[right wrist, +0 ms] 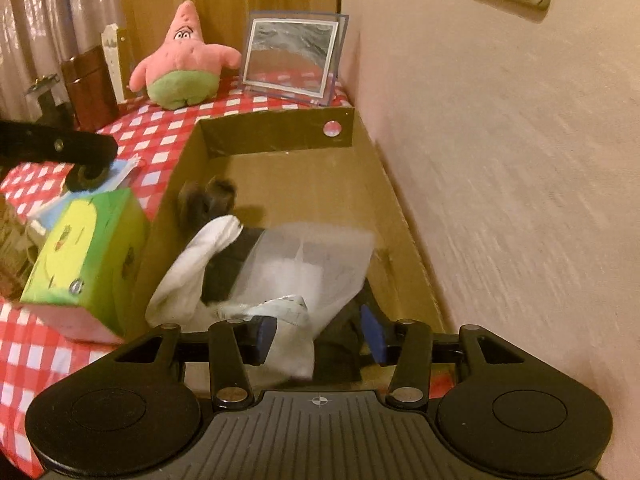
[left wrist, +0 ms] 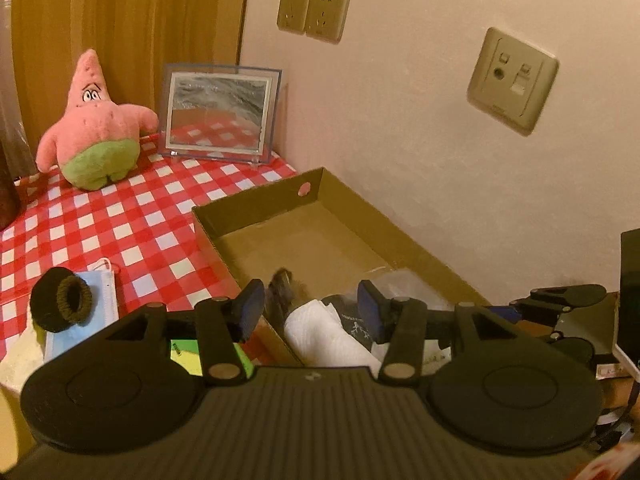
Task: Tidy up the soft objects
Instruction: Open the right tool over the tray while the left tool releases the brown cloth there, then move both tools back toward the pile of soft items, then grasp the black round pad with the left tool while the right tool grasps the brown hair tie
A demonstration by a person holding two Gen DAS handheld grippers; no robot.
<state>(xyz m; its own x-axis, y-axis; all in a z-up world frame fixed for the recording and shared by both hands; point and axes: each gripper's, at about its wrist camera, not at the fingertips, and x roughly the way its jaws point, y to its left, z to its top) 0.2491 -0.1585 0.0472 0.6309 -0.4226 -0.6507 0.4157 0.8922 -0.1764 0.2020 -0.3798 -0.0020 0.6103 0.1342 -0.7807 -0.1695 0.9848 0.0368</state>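
We see a brown cardboard box (right wrist: pixel 384 200) lying open on the bench (left wrist: pixel 132 224), which wears a red-and-white checked cloth, the box's long side close to the wall. Its near end holds the soft things: a white cloth (right wrist: pixel 188 280), a dark garment (right wrist: pixel 228 268) partly under it, a clear plastic bag (right wrist: pixel 320 256) draped across both, and a dark furry item (right wrist: pixel 212 196) a little farther in (too blurred for us to identify). The far half of the box is bare cardboard. The right tongs (right wrist: pixel 320 338) hang over the near end, released, their blue pads apart with the white cloth and bag below them but not pinched. The left tongs (left wrist: pixel 312 308) are likewise released above the same pile, nothing clamped between their pads. Outside the box, to its left, a green tissue box (right wrist: pixel 88 256) stands just beside it, and beyond that a blue face mask (left wrist: pixel 100 300) with a dark hair tie (left wrist: pixel 74 300) on it. A pink starfish plush (left wrist: pixel 96 128) sits at the back corner, next to a picture frame (left wrist: pixel 220 116).
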